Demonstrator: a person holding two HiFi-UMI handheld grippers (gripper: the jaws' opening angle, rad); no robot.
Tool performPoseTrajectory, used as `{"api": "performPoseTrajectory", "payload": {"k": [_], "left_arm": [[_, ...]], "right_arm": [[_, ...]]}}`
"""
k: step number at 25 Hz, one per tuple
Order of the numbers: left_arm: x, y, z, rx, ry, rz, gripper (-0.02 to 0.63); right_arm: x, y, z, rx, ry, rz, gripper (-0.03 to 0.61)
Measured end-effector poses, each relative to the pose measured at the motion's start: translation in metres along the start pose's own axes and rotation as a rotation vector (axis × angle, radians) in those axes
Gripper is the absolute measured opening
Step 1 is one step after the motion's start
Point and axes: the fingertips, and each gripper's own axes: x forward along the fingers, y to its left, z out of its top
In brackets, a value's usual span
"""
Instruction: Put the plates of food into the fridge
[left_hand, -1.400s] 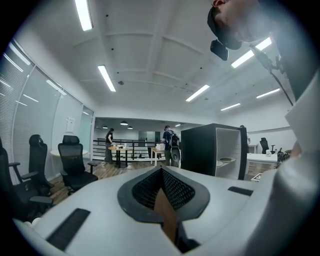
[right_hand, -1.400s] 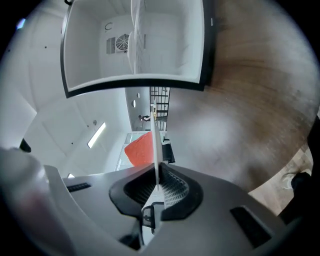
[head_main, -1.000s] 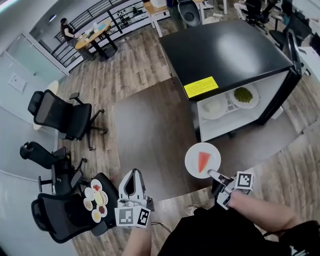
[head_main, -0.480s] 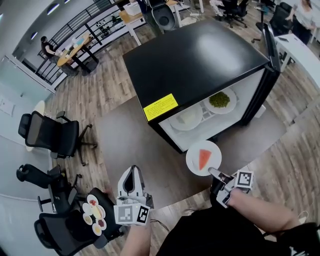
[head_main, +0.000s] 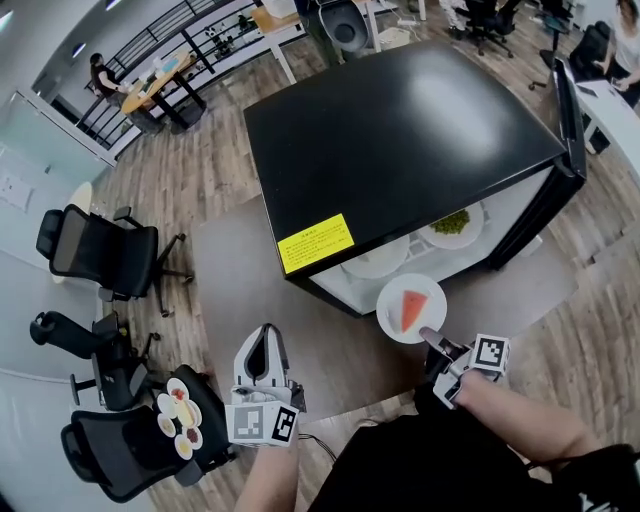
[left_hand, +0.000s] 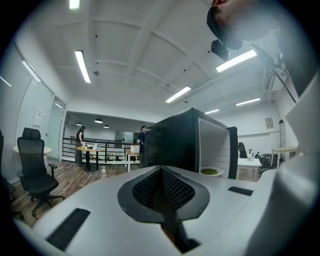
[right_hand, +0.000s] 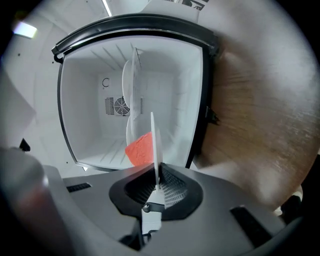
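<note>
A white plate (head_main: 411, 308) with a red wedge of watermelon (head_main: 408, 310) hangs just in front of the open black fridge (head_main: 400, 130); my right gripper (head_main: 432, 342) is shut on its near rim. In the right gripper view the plate (right_hand: 156, 145) stands edge-on between the jaws, with the red slice (right_hand: 140, 149) before the white fridge interior (right_hand: 90, 100). On a shelf inside lie a plate of white food (head_main: 375, 258) and a plate of green food (head_main: 452, 225). My left gripper (head_main: 265, 362) is shut and empty, low at the left, apart from the fridge.
The fridge door (head_main: 572, 120) stands open at the right. A plate of several small foods (head_main: 178, 418) rests on a black office chair (head_main: 120, 455) at lower left. More chairs (head_main: 100, 250) stand to the left. A person (head_main: 105, 75) sits at a far table.
The fridge has come nearer in the head view, and the watermelon plate in my right gripper now sits close to the fridge opening. The left gripper has kept its place.
</note>
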Motion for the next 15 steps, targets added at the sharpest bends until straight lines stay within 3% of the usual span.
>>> {"api": "performPoseTrajectory", "payload": {"k": [15], "left_arm": [[0.028, 0.019, -0.013, 0.003, 0.061, 0.109, 0.006]], "right_arm": [[0.056, -0.022, 0.05, -0.001, 0.064, -0.036, 0.019]]}}
